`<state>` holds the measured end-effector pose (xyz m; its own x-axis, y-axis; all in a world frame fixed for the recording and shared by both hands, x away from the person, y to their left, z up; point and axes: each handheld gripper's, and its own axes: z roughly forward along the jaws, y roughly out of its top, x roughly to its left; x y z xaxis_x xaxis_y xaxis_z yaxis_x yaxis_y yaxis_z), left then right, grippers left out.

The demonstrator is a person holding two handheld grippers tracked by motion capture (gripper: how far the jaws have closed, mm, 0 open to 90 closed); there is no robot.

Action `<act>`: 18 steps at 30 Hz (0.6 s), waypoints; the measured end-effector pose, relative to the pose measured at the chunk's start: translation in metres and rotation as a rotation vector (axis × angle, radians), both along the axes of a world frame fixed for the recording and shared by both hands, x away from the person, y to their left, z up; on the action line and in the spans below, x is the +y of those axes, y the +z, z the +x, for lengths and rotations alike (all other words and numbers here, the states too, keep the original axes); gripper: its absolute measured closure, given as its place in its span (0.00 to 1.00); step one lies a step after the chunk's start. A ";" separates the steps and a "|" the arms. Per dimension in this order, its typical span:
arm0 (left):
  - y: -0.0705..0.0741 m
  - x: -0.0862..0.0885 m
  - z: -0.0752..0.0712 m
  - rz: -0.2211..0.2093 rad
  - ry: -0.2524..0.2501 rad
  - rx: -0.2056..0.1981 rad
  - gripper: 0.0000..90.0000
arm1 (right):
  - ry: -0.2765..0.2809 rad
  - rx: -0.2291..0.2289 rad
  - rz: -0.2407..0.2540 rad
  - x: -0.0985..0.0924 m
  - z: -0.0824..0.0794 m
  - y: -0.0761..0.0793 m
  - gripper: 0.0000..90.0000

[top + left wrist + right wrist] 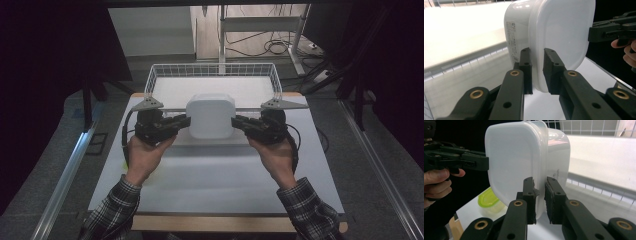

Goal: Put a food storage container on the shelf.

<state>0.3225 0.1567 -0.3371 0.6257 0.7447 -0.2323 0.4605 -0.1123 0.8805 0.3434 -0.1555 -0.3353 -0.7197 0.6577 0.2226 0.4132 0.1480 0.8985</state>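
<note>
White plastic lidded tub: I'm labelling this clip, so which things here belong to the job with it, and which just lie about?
In the job:
- white plastic lidded tub, gripped at its rim from both sides
- left gripper
- right gripper
- white wire basket behind it, a likely goal

Lying about:
- small clear tub with green lid on the table
- cables on the floor

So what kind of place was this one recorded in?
Probably a lab or recording workspace, not a home: a plain white table with a wire basket, dark curtains around it, loose cables on the floor and metal frame legs behind.
</note>
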 end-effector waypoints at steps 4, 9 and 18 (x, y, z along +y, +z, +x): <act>0.010 0.002 0.007 -0.004 0.001 -0.006 0.87 | 0.002 -0.003 0.012 0.002 0.008 0.009 0.88; 0.022 0.003 0.021 0.001 0.009 -0.011 0.87 | 0.000 -0.010 0.015 0.004 0.021 0.022 0.88; 0.030 0.003 0.047 -0.010 0.013 0.000 0.86 | -0.018 0.001 0.027 0.005 0.045 0.031 0.88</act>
<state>0.3691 0.1601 -0.3075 0.6158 0.7505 -0.2396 0.4617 -0.0973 0.8817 0.3882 -0.1507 -0.3038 -0.7076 0.6644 0.2406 0.4161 0.1166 0.9018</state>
